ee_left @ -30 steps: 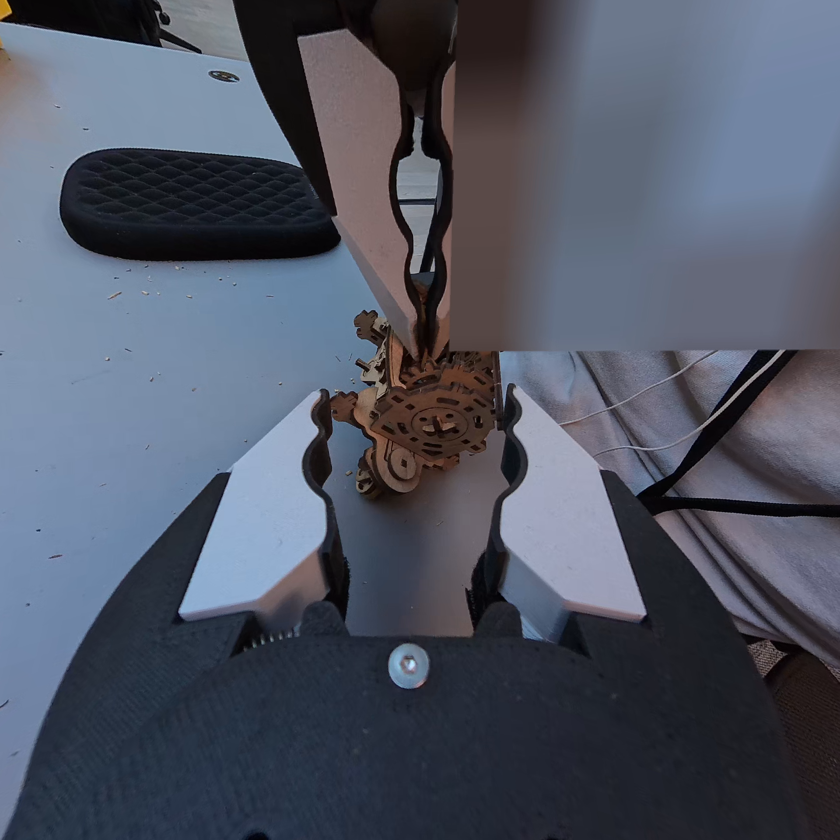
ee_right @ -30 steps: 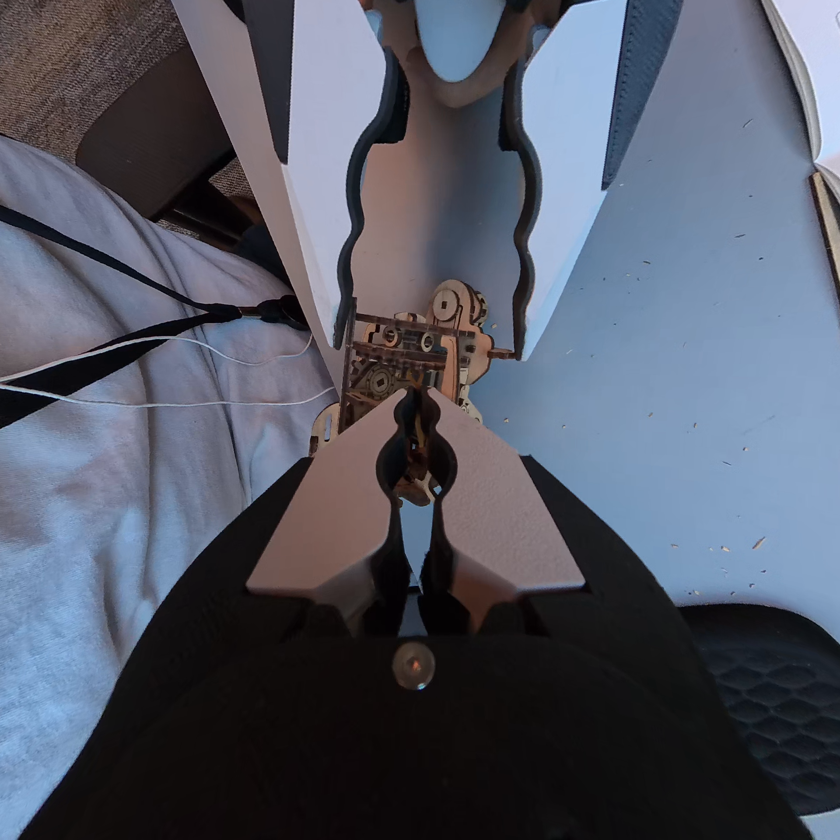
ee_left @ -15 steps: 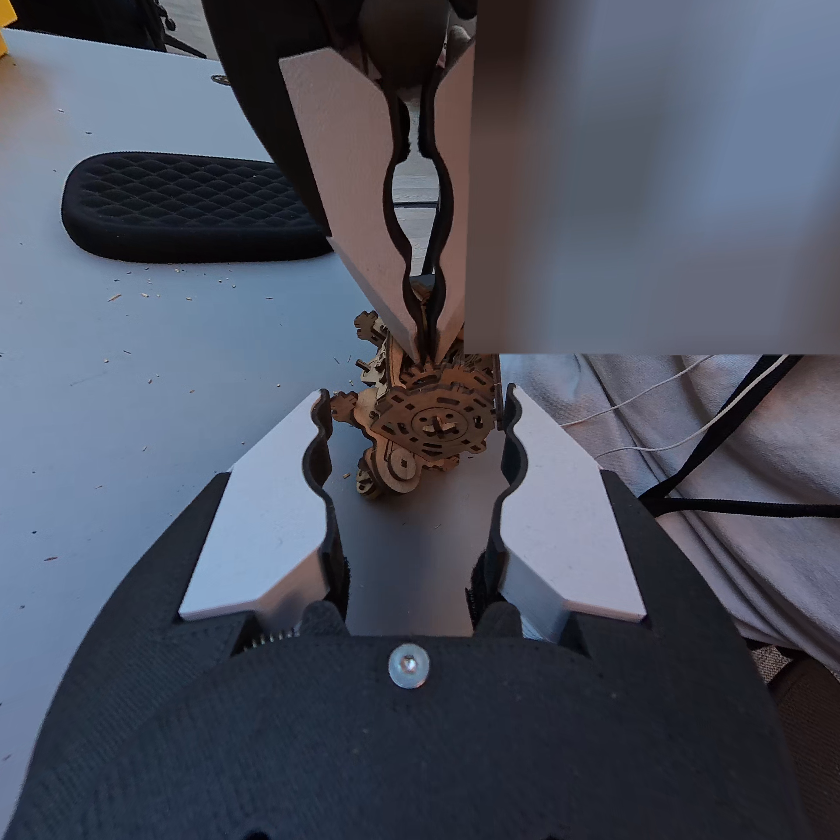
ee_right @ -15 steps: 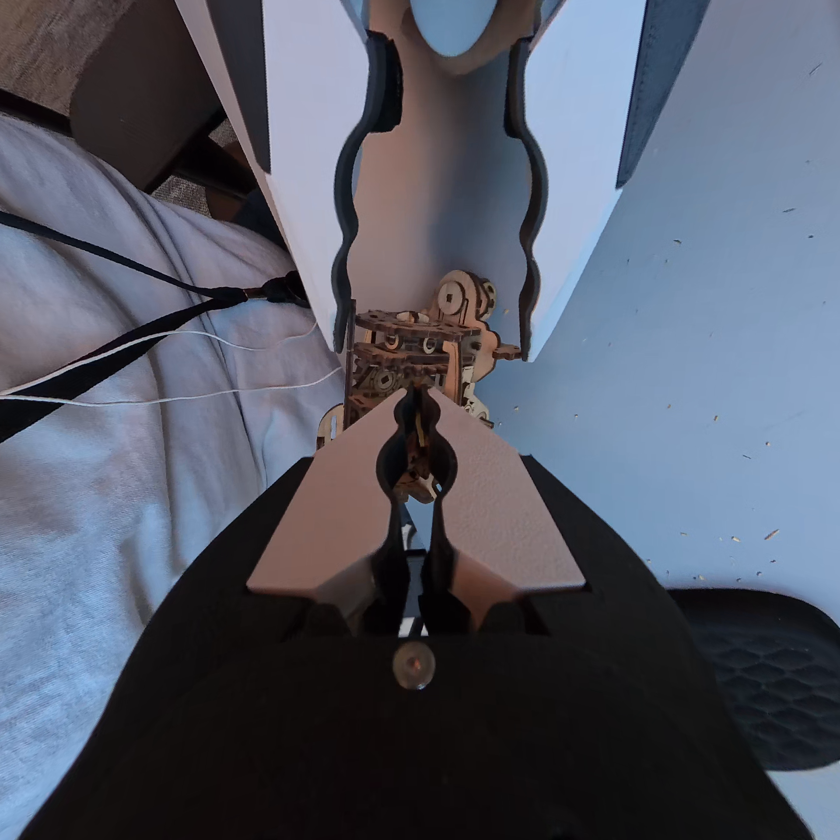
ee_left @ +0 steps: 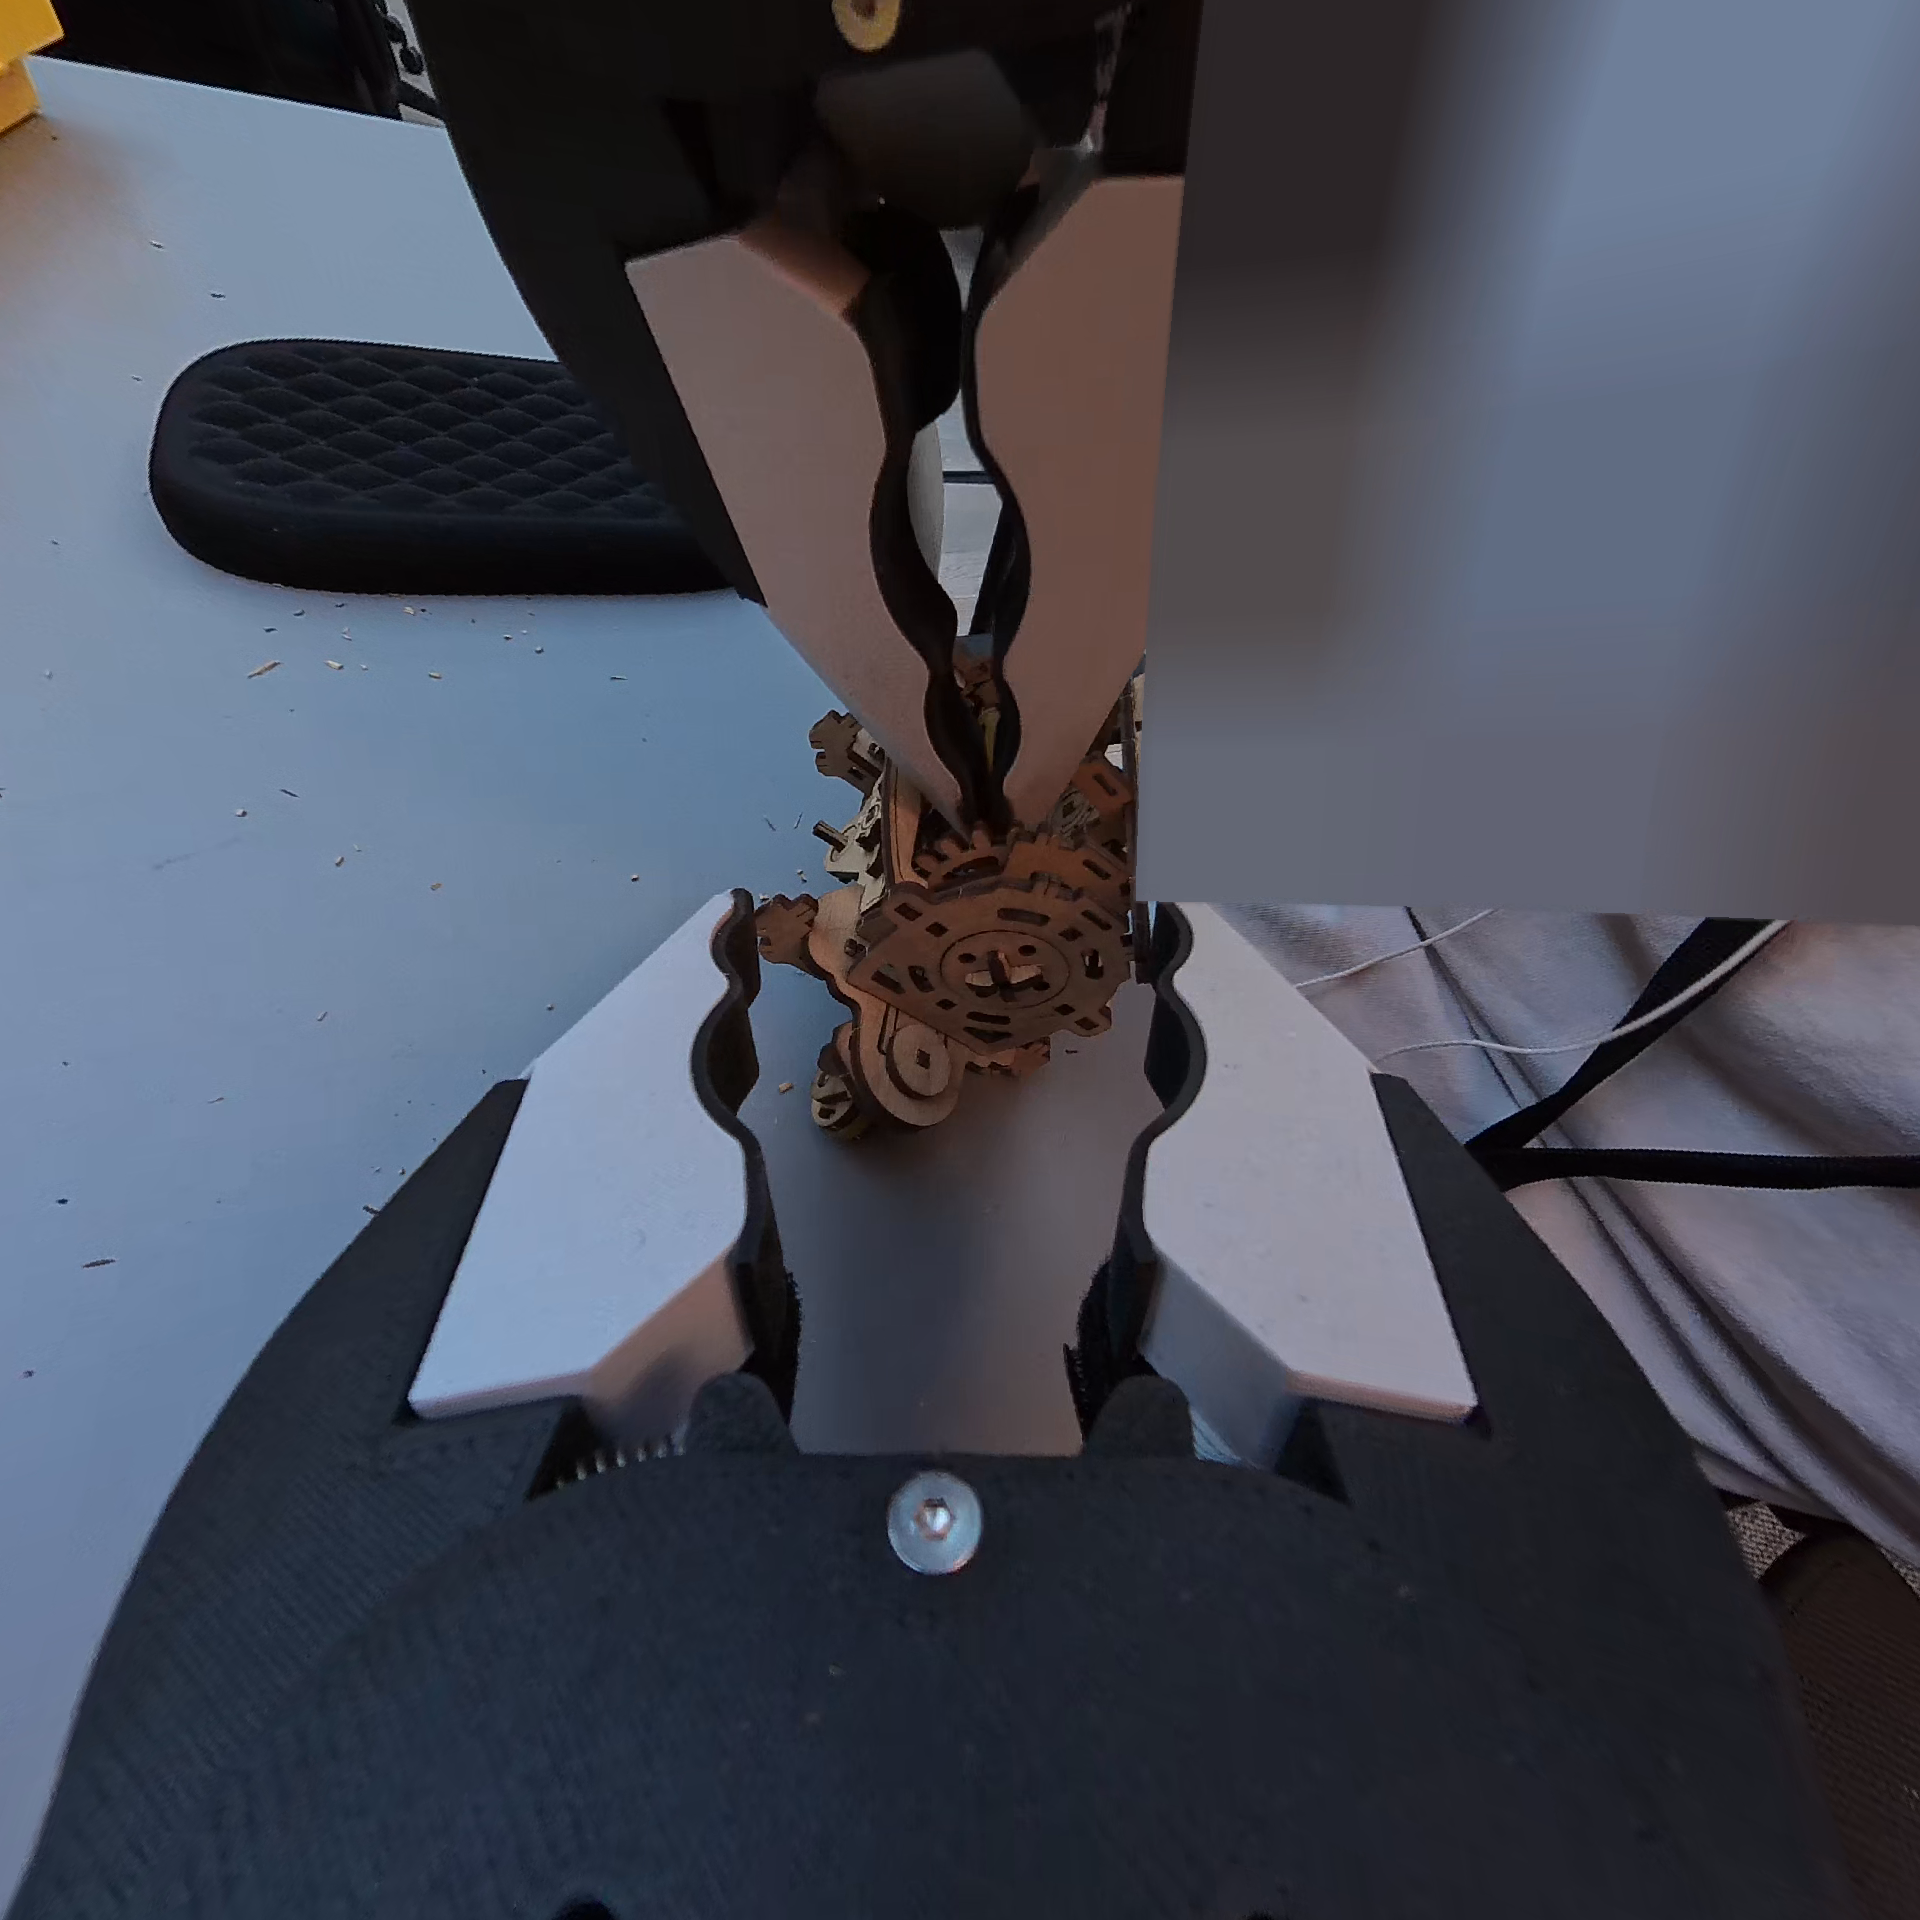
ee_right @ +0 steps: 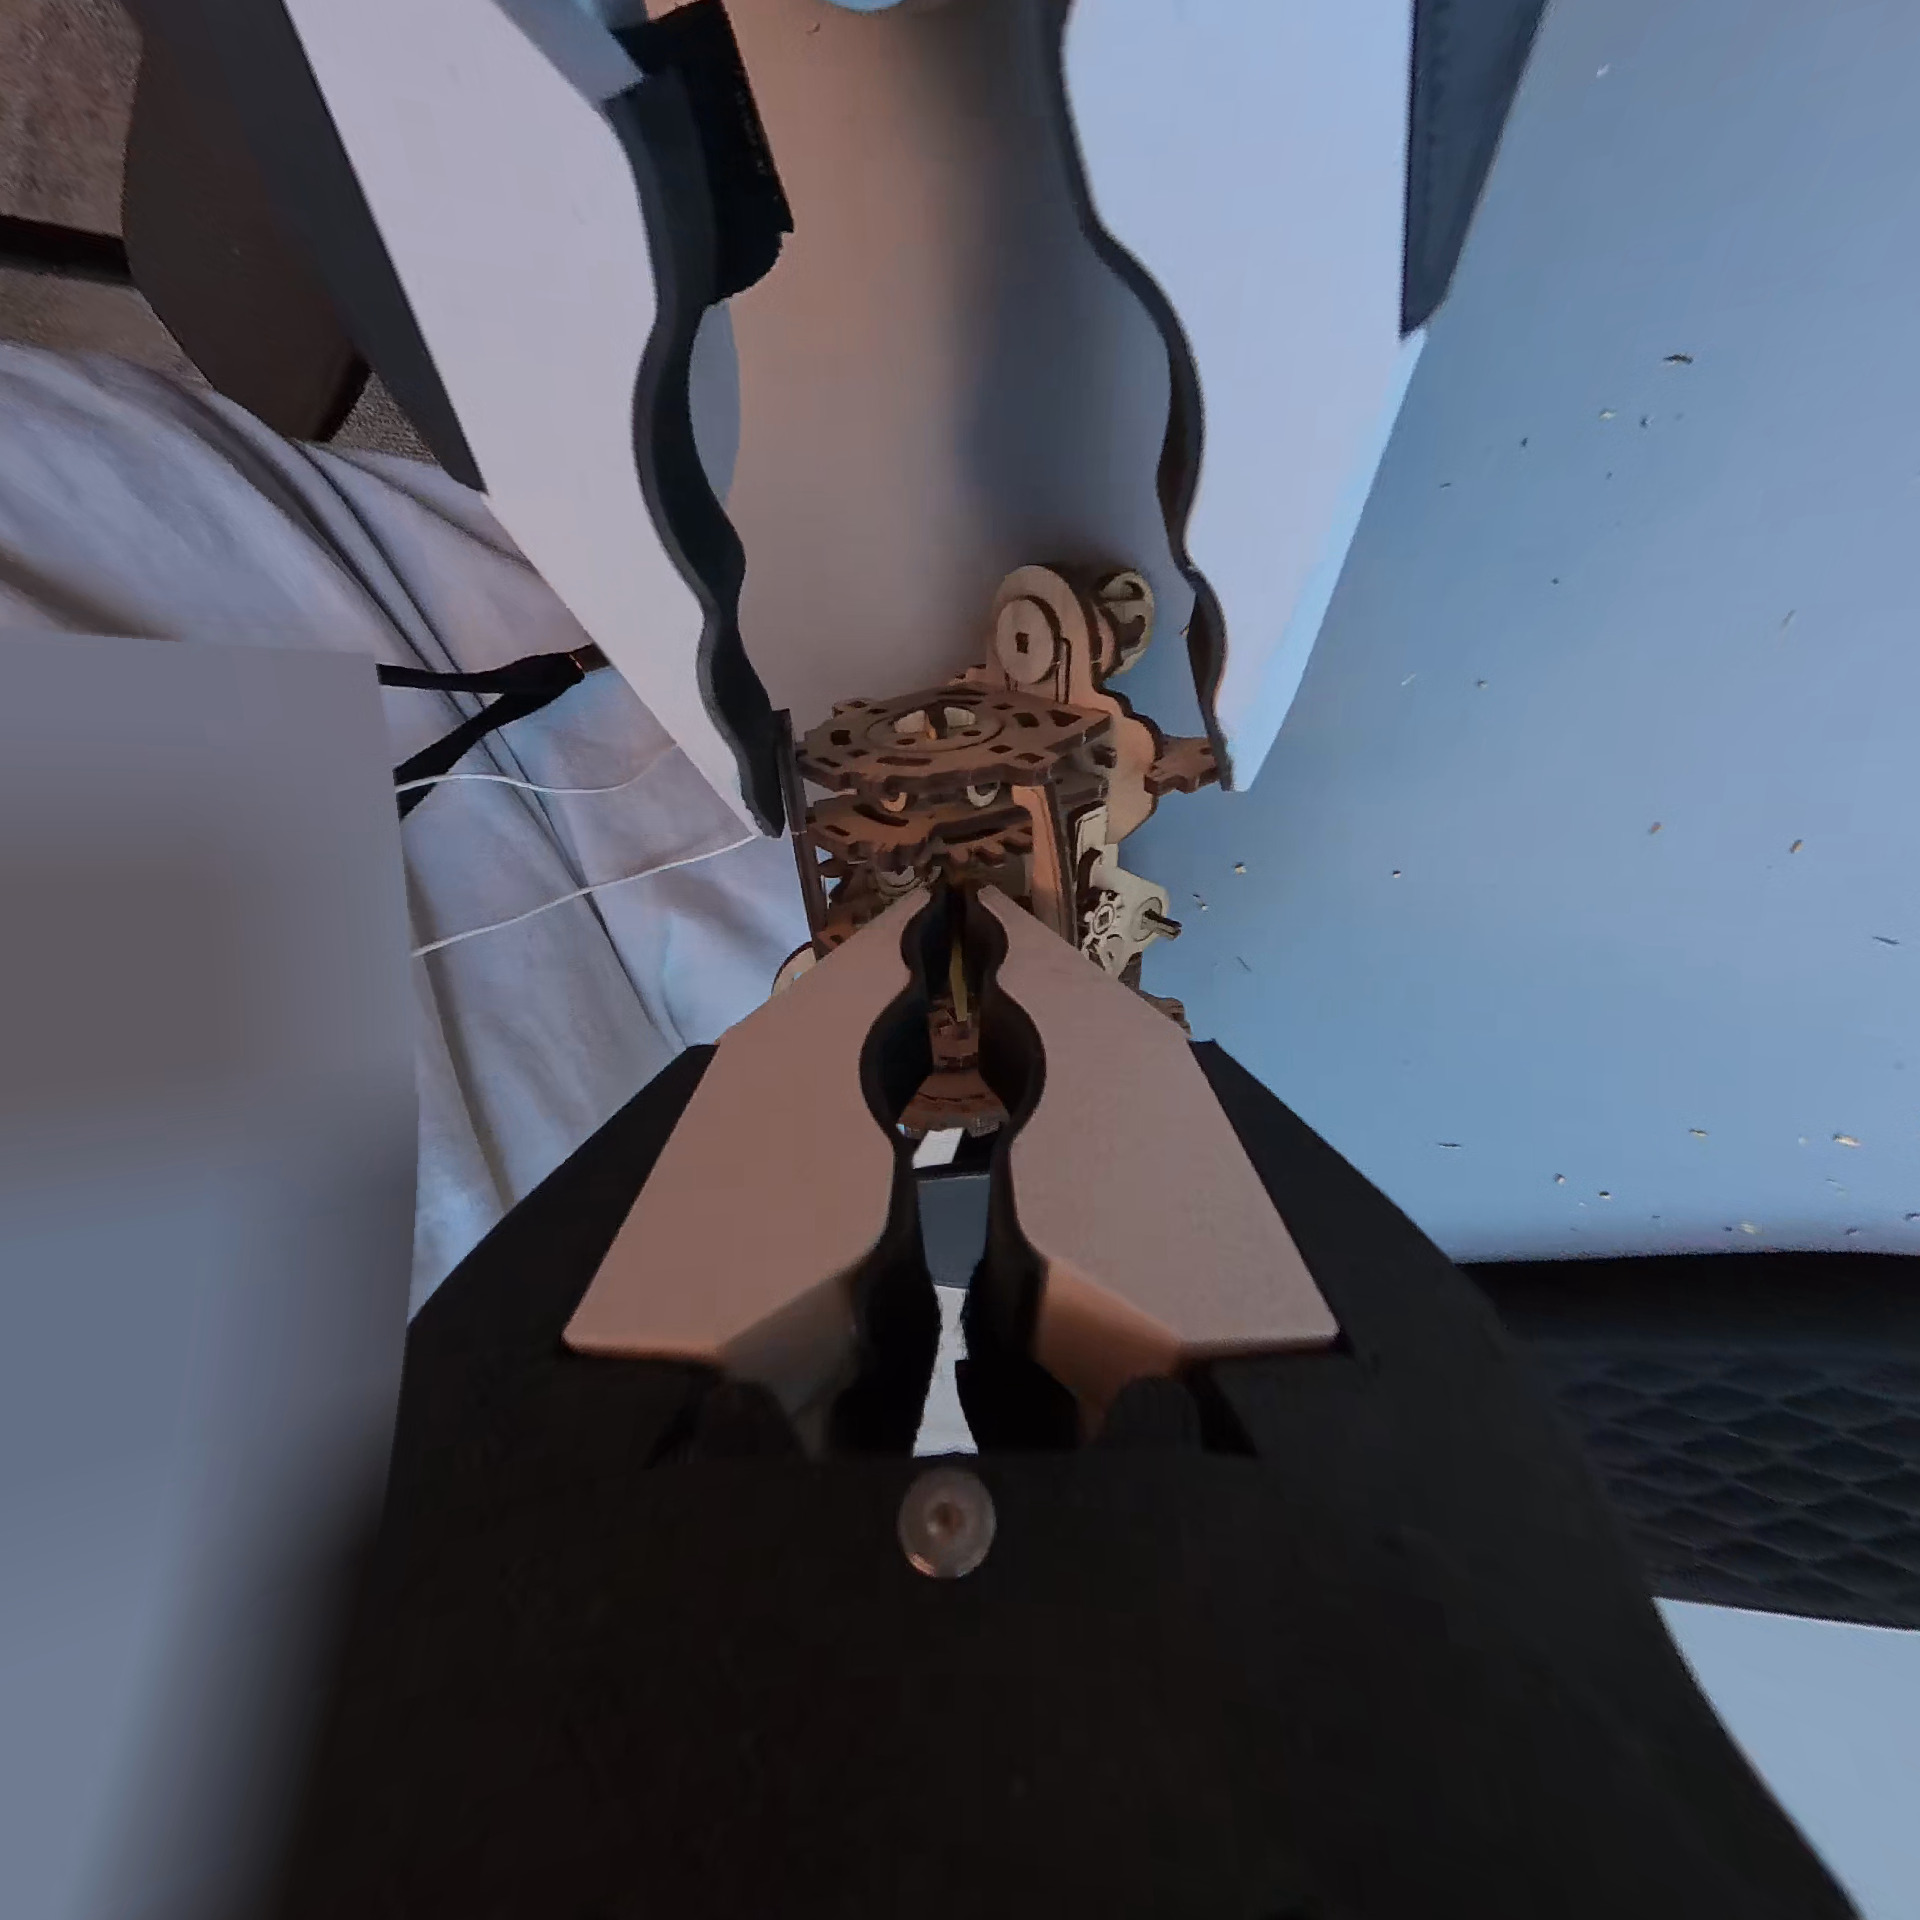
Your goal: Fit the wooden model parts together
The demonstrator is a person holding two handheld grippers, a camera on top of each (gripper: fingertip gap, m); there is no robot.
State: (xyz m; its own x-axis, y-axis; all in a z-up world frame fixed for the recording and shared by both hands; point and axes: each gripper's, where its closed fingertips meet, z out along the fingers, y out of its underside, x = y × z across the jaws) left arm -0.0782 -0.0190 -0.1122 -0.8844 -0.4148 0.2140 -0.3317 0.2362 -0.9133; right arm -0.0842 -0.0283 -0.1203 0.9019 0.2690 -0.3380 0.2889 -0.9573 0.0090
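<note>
Left wrist view: left gripper (ee_left: pixel 948 935) jaws stand wide, one tip on each side of the wooden model (ee_left: pixel 977 935), which sits at the near edge of the grey table (ee_left: pixel 312 831); the right-hand tip touches a thin dark upright piece at the model's side, the left-hand tip is just beside a toothed lug, so a firm hold cannot be confirmed. Right gripper (ee_left: pixel 979 810) comes down from above, jaws nearly closed, tips pinching a small part at the model's top. Black quilted pad (ee_left: pixel 416 468) lies farther back on the table; wood chips scattered around. Pale cloth with a black strap (ee_left: pixel 1662 1153) and white cord at right. Right wrist view: right gripper (ee_right: pixel 961 894) jaws almost together, a thin pale sliver held between them, tips against the wooden model (ee_right: pixel 966 790). Left gripper (ee_right: pixel 997 769) opposite, jaws wide, straddling the model. Table (ee_right: pixel 1610 831) at right, pad (ee_right: pixel 1745 1434) at lower right.
</note>
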